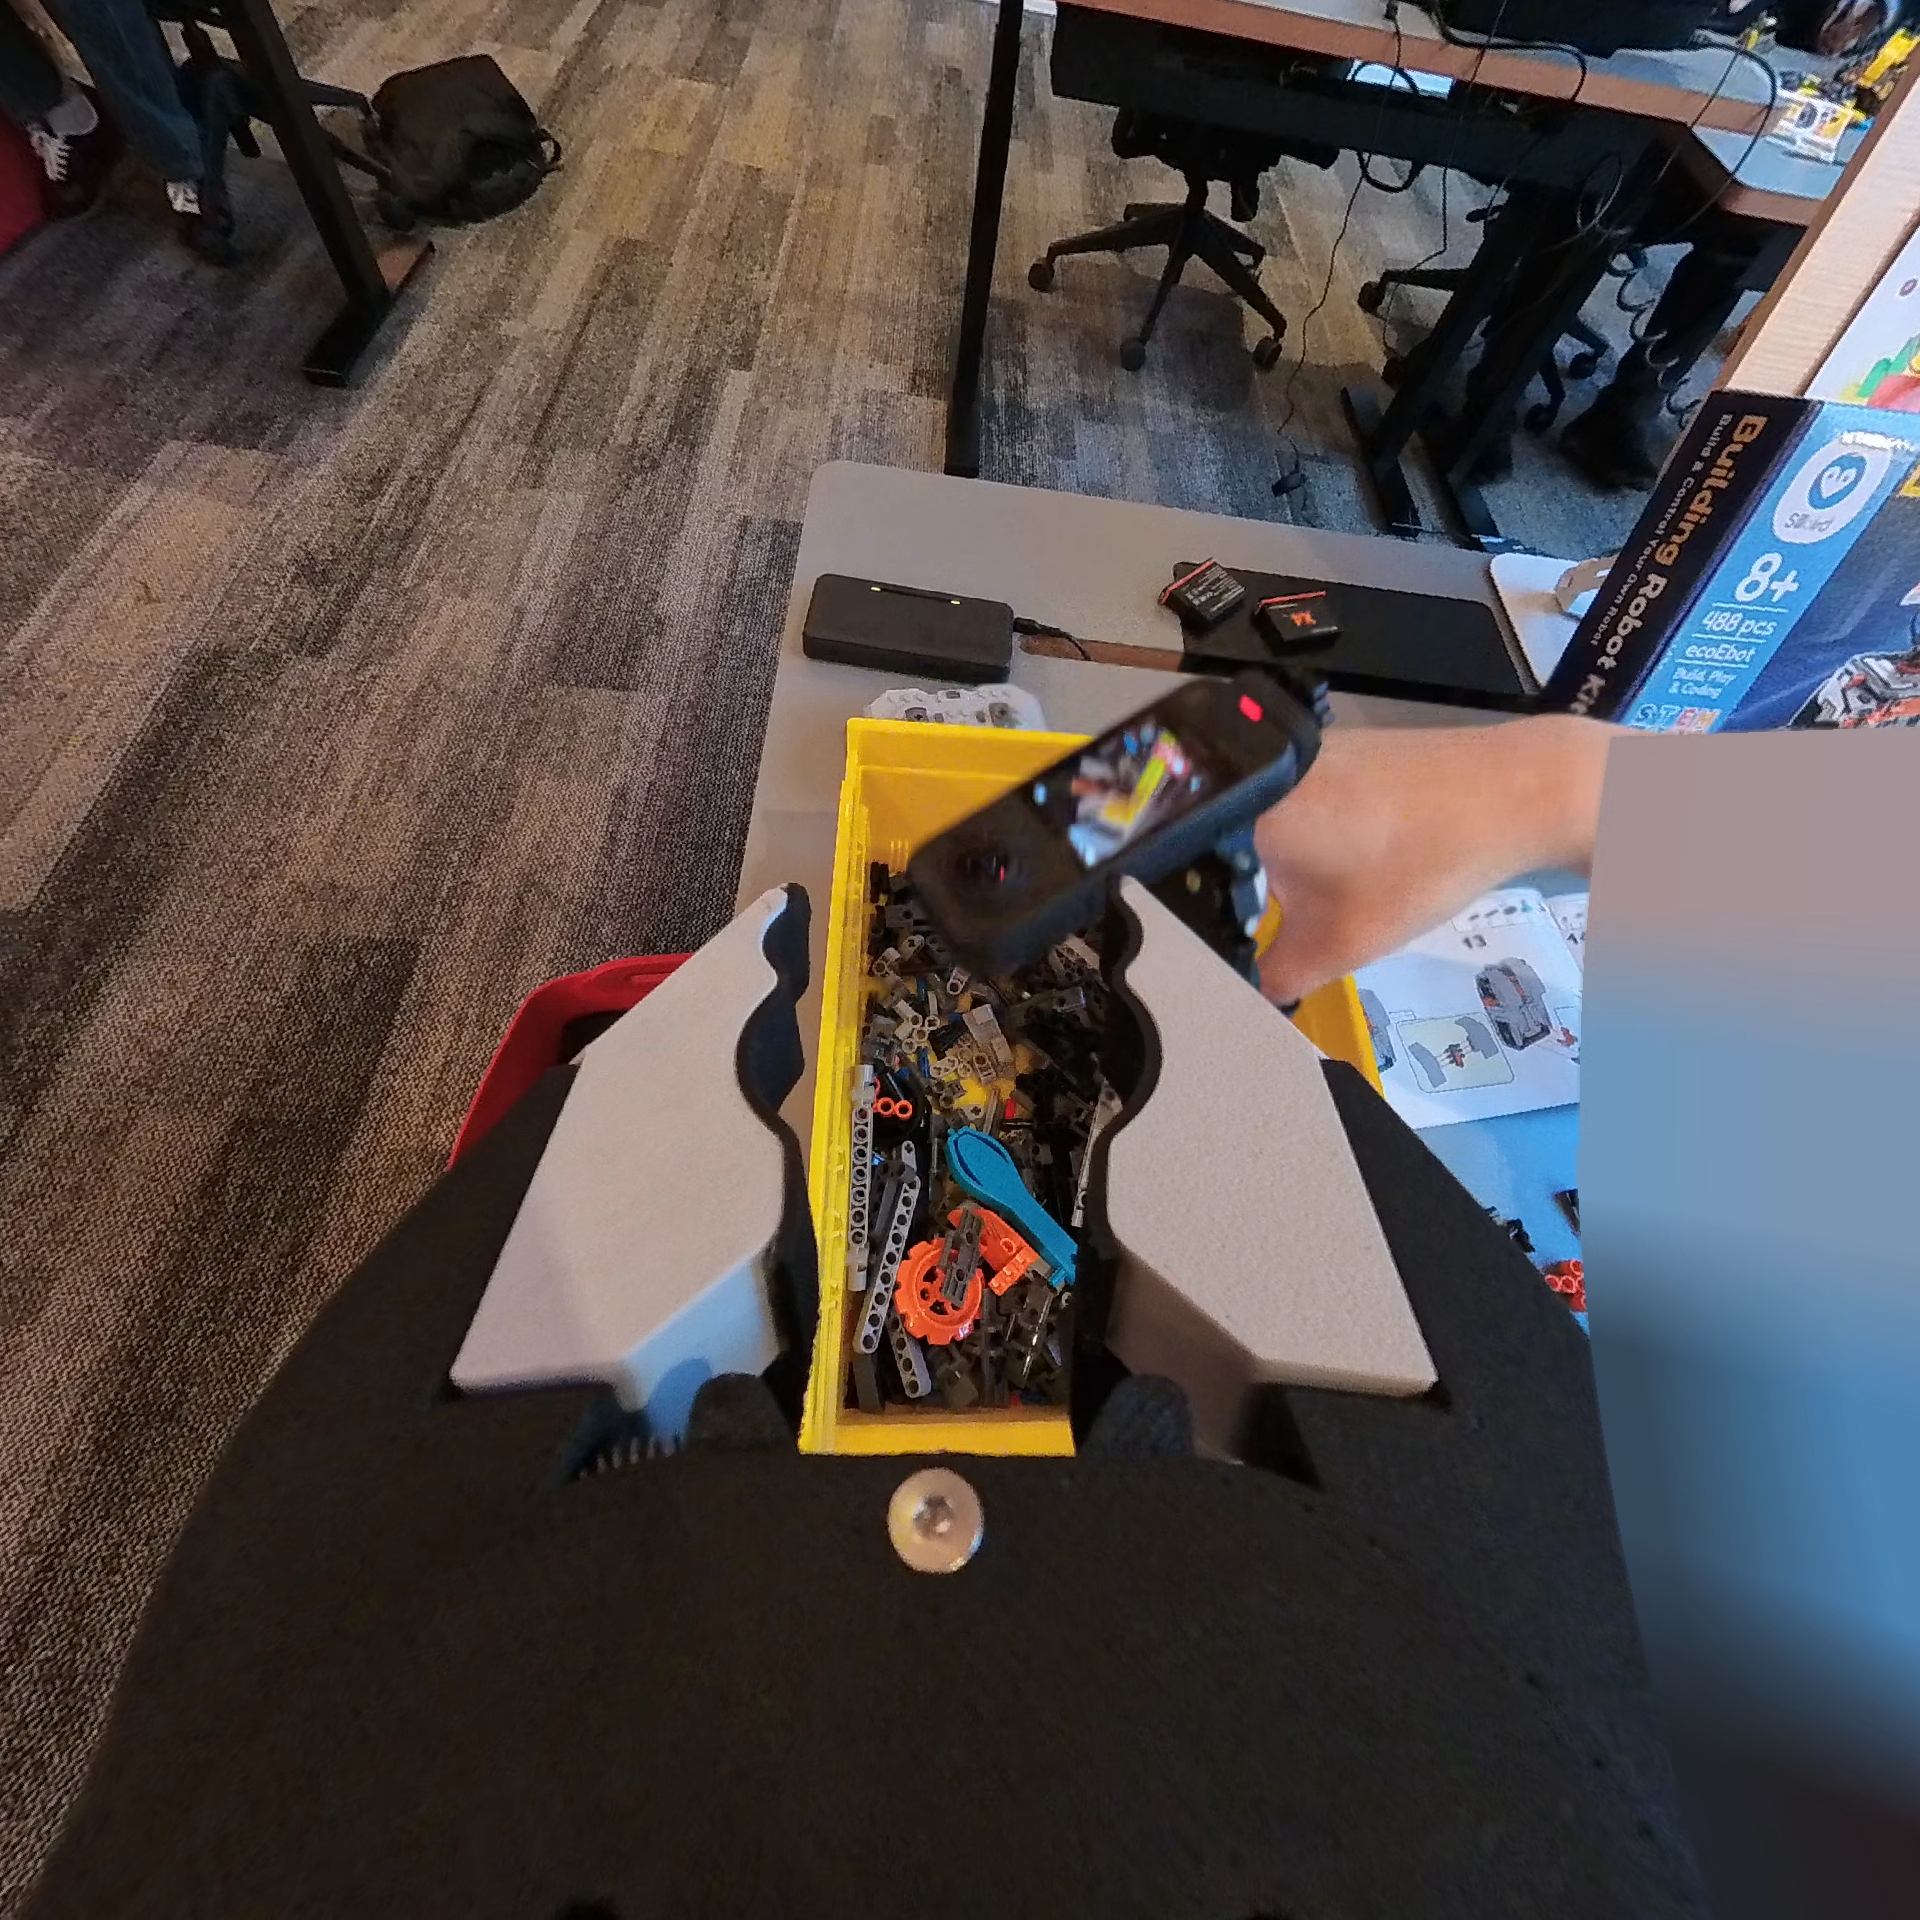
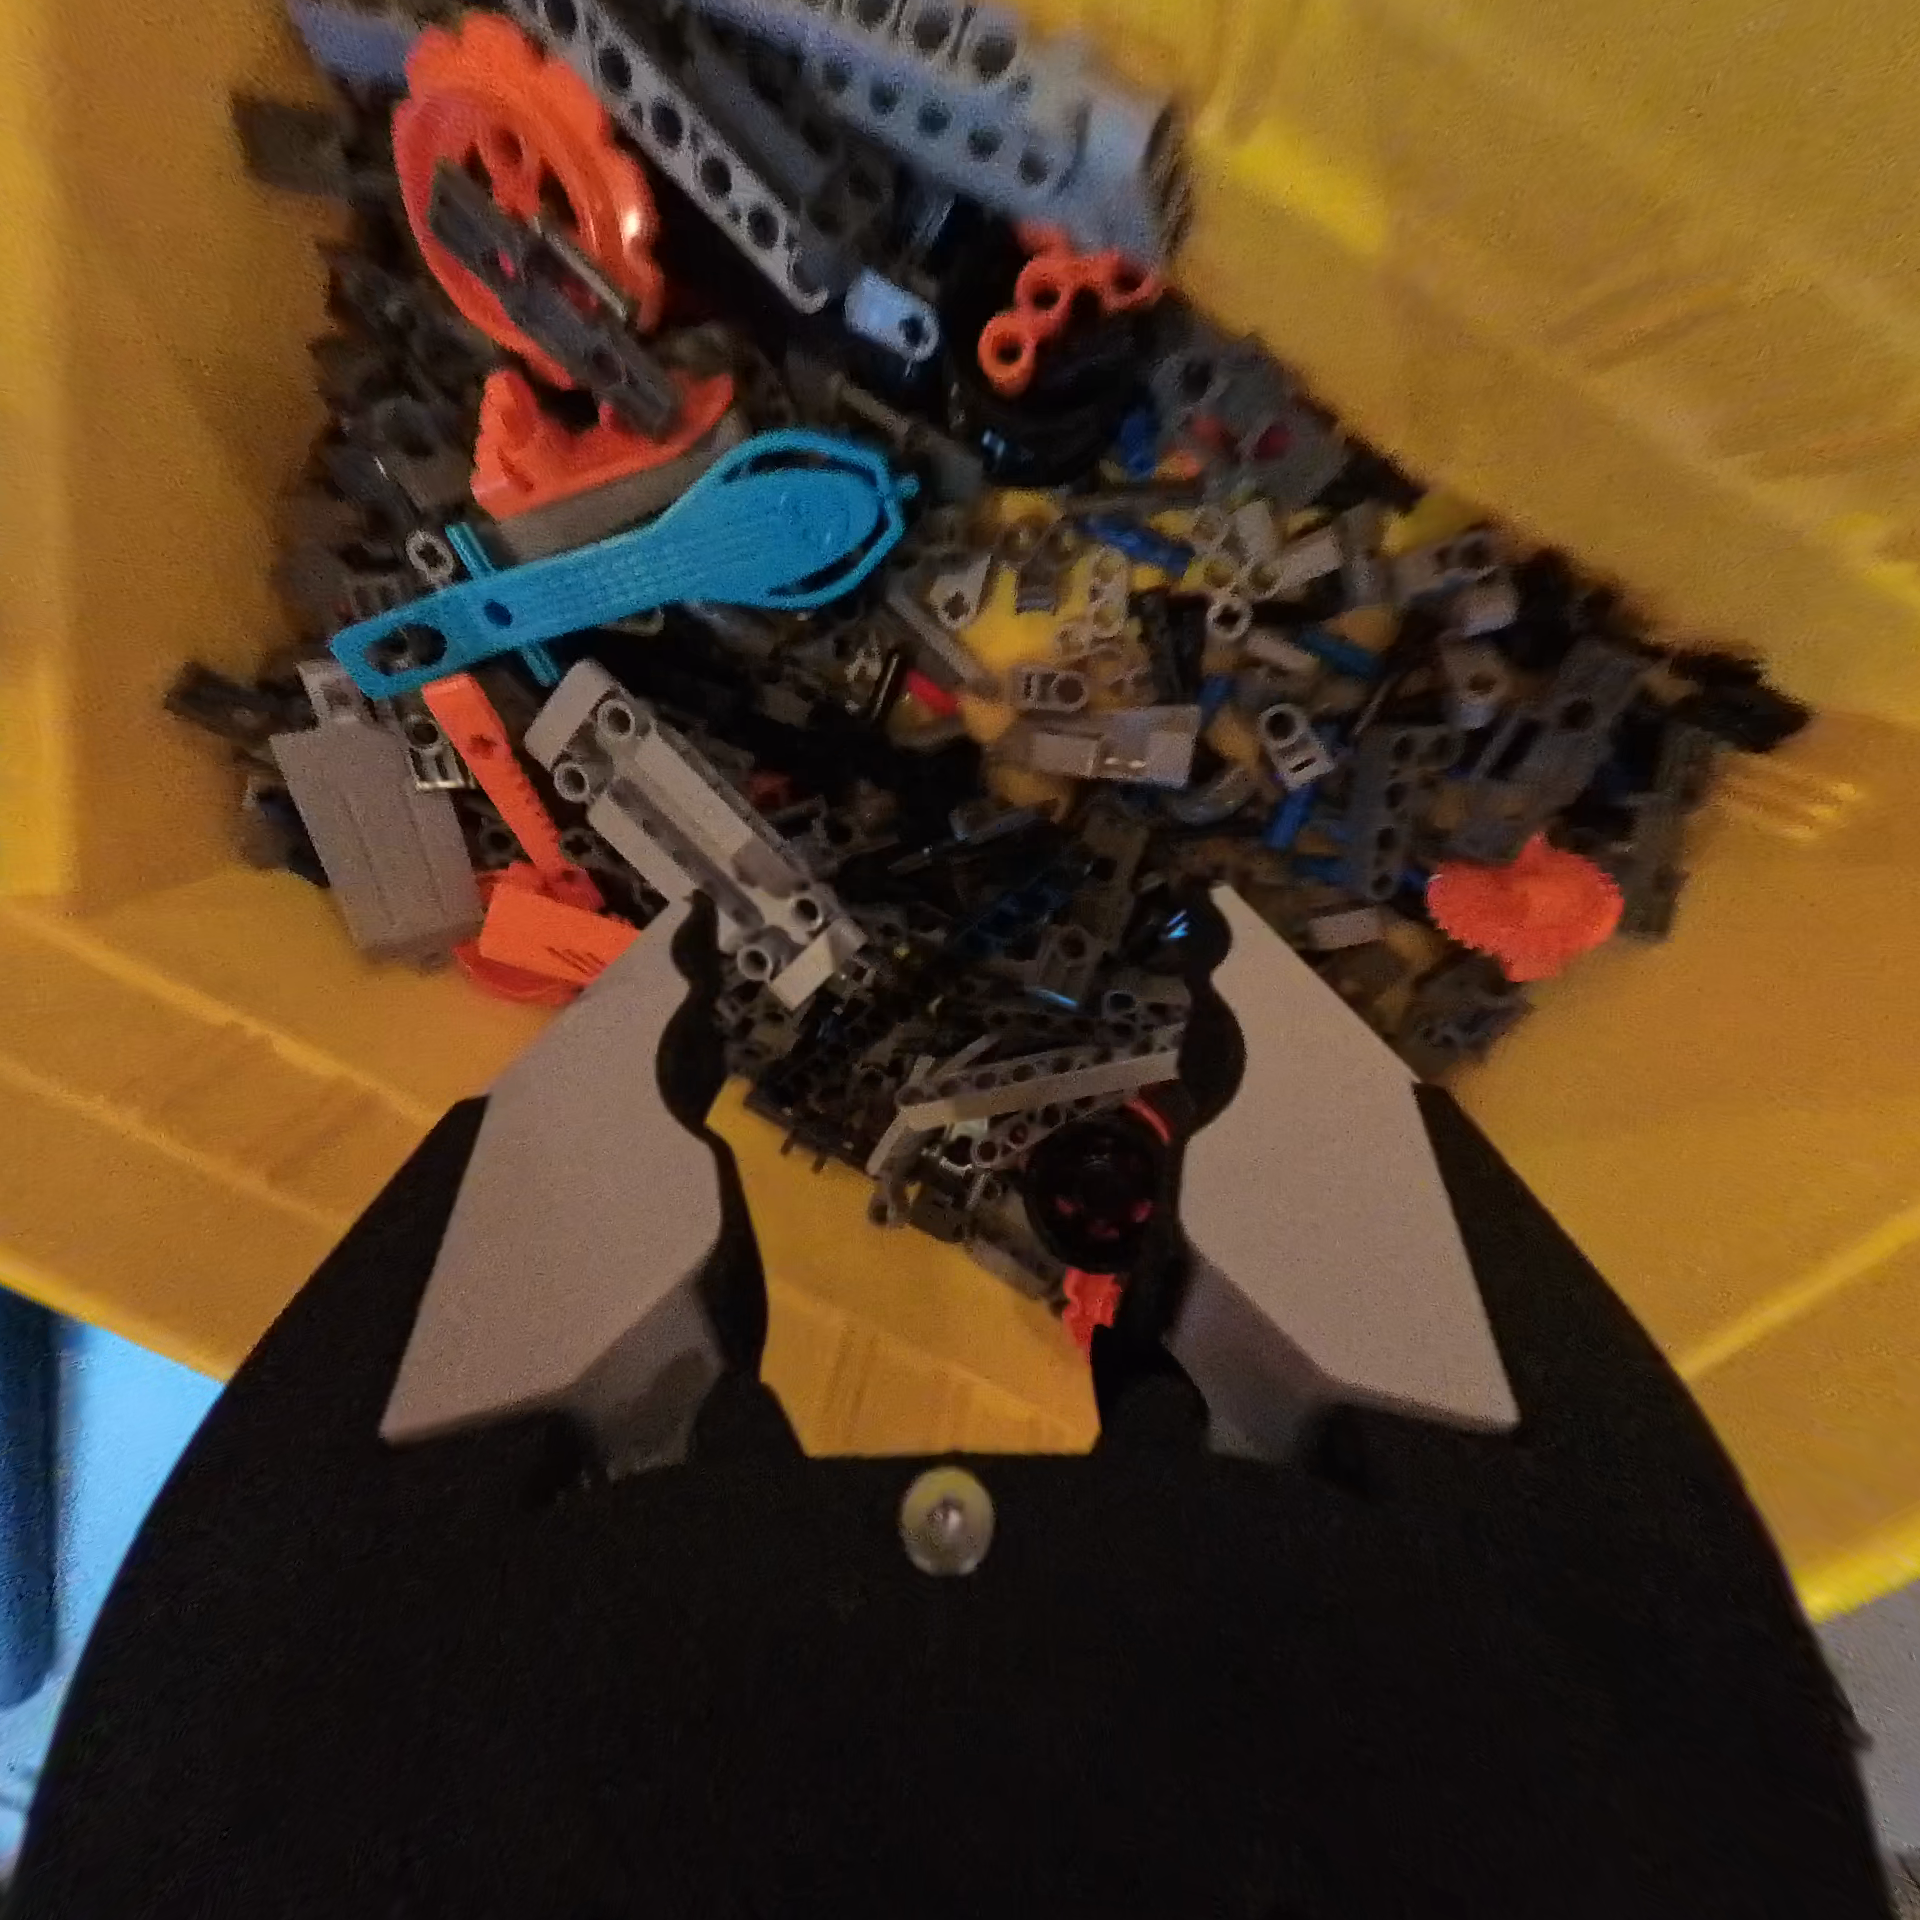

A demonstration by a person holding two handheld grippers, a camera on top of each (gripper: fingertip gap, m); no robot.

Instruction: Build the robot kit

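Our left gripper (image 1: 951,1049) hovers spread wide, holding nothing, above the yellow bin (image 1: 940,1436) of building-kit parts at the desk's left edge. Further right, our right gripper (image 2: 951,945) (spread too, and empty) dips inside that bin, nearest a grey beam (image 2: 686,821), below the blue tool (image 2: 665,571).

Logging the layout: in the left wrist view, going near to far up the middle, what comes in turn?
Orange toothed plastic wheel → blue spoon-shaped plastic tool → right gripper's black camera → flat black box with cable.
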